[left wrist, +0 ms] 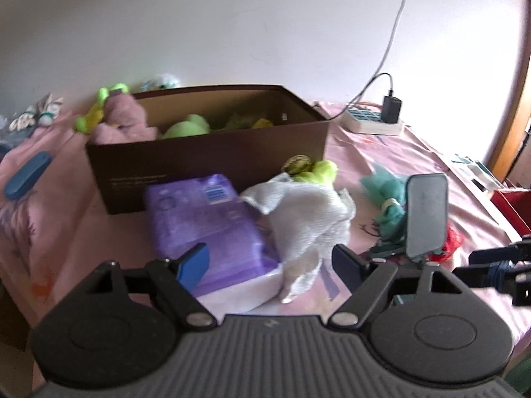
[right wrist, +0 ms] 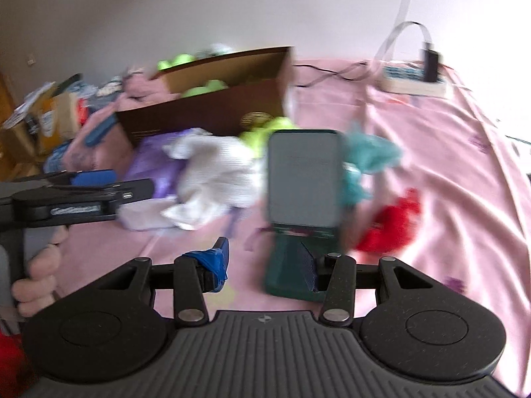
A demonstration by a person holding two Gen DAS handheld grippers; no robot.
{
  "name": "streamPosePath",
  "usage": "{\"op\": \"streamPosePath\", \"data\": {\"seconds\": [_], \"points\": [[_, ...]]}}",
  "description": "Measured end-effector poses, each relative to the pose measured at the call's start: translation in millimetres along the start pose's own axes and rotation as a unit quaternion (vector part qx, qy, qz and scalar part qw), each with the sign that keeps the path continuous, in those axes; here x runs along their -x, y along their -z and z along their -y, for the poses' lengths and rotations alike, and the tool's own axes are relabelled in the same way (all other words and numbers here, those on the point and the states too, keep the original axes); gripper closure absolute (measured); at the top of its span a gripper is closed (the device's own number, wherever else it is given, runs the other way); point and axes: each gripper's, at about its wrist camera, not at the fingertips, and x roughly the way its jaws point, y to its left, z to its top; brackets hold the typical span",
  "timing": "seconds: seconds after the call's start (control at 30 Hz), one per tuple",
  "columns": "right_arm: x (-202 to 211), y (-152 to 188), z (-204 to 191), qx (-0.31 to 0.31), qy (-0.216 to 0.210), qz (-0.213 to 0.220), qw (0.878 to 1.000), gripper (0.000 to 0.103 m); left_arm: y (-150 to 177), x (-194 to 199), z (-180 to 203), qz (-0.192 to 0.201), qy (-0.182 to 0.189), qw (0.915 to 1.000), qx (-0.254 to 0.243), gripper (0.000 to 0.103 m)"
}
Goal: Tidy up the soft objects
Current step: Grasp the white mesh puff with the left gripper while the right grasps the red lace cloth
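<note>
A brown cardboard box (left wrist: 212,156) sits on the pink bedsheet, holding green plush toys (left wrist: 189,126) with a pink towel (left wrist: 119,122) draped over its left end. In front of it lie a purple soft pack (left wrist: 205,219), a crumpled white cloth (left wrist: 305,219), a yellow-green plush (left wrist: 315,169), a teal mesh puff (left wrist: 385,192) and a red mesh piece (right wrist: 391,225). My left gripper (left wrist: 269,262) is open, low over the pack and cloth. My right gripper (right wrist: 262,265) is open, its right finger beside the base of a phone stand (right wrist: 303,179).
A white power strip (left wrist: 371,121) with a black charger and cables lies at the back right. A blue oblong object (left wrist: 26,175) rests at the left. A hand (right wrist: 36,275) holds the left gripper's handle. Clutter and bags (right wrist: 49,116) crowd the far left.
</note>
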Motion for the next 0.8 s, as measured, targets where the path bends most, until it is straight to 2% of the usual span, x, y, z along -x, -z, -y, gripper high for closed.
{"op": "streamPosePath", "data": {"seconds": [0.13, 0.23, 0.37, 0.47, 0.7, 0.8], "points": [[1.7, 2.0, 30.2, -0.035, 0.039, 0.002, 0.999, 0.073, -2.9, -9.4, 7.9, 0.000, 0.009, 0.9998, -0.018, 0.018], [-1.4, 4.4, 55.9, -0.074, 0.068, 0.001, 0.995, 0.073, -6.4, -16.8, 12.5, 0.007, 0.011, 0.9993, -0.036, 0.001], [-14.7, 5.8, 83.7, -0.130, 0.104, 0.005, 0.986, 0.073, -13.2, -24.8, 23.5, 0.022, 0.010, 0.9969, -0.075, 0.001], [-25.8, 5.4, 93.4, -0.147, 0.119, 0.008, 0.982, 0.073, -18.2, -36.6, 28.7, 0.024, 0.008, 0.9956, -0.090, 0.001], [-49.7, -1.6, 100.4, -0.156, 0.120, 0.004, 0.980, 0.073, -21.8, -63.8, 42.1, 0.015, 0.024, 0.9912, -0.129, 0.001], [-58.1, -2.6, 101.7, -0.159, 0.122, 0.004, 0.980, 0.073, -18.6, -78.5, 48.8, 0.004, 0.019, 0.9894, -0.144, 0.001]]}}
